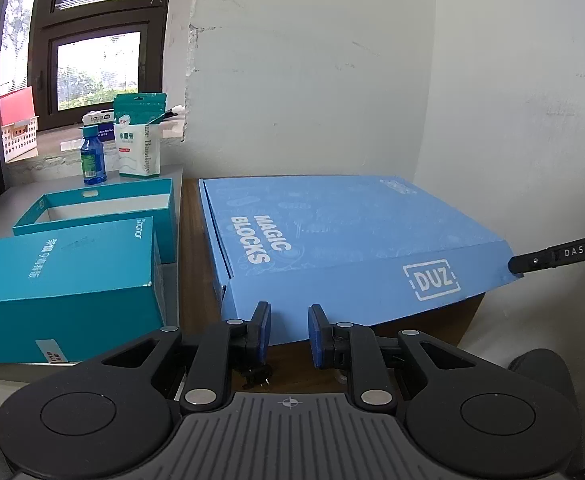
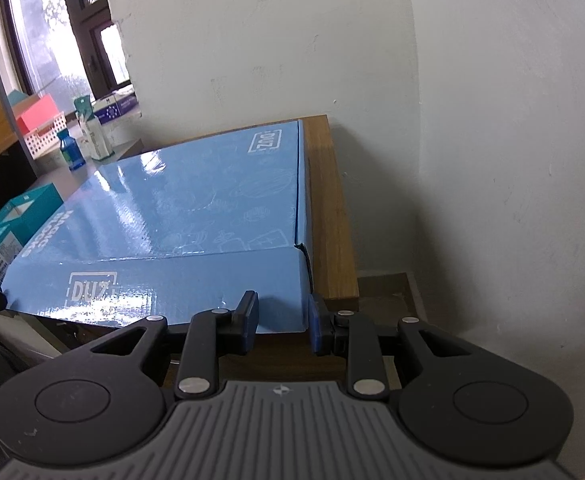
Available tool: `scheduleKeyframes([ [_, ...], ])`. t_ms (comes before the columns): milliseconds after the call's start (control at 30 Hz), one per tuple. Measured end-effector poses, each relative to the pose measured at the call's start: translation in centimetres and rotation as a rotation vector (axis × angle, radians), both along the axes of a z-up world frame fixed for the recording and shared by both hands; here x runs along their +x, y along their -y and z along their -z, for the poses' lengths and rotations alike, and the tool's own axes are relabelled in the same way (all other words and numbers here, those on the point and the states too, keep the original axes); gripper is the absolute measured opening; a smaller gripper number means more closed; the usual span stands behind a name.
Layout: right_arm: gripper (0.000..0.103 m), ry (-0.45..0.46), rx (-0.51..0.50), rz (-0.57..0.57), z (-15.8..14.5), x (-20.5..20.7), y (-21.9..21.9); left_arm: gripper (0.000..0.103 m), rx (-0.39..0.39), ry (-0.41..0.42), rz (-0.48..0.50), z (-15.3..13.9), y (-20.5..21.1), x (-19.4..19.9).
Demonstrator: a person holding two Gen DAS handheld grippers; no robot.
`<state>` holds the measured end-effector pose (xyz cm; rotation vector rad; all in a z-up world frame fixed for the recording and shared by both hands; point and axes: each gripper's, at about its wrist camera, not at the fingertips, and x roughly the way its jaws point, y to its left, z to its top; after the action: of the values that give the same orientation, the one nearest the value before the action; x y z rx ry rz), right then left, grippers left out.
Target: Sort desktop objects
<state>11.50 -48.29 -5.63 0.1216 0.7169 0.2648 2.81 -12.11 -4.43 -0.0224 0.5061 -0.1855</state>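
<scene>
A large flat blue "Magic Blocks" box (image 1: pixel 332 232) lies closed on a small wooden table (image 1: pixel 190 264), its front flap overhanging the near edge. My left gripper (image 1: pixel 289 326) is open, its jaws at the lower edge of that flap near the left end. My right gripper (image 2: pixel 282 320) is open at the flap's right front corner; the box (image 2: pixel 196 208) fills that view. The right gripper's side (image 1: pixel 552 258) shows at the far right of the left wrist view.
Left of the table a grey surface (image 1: pixel 24 196) holds a teal box lid (image 1: pixel 64 280) and its open teal base (image 1: pixel 104 208). Behind stand a blue bottle (image 1: pixel 92 156), a bandage pack (image 1: pixel 140 148) and a white basket (image 1: pixel 18 136). A white wall (image 1: pixel 312 80) is behind.
</scene>
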Motion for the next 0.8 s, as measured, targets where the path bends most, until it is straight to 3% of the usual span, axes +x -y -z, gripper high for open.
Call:
scheduleKeyframes([
  [200,0.030,-0.010,-0.043,-0.007,-0.5,0.2,-0.7,0.023,-0.029,0.018,-0.019,-0.1,-0.7,-1.1],
  [800,0.030,-0.024,-0.116,0.000,-1.0,0.3,-1.7,0.024,0.084,0.065,0.012,3.1,-1.9,-1.1],
])
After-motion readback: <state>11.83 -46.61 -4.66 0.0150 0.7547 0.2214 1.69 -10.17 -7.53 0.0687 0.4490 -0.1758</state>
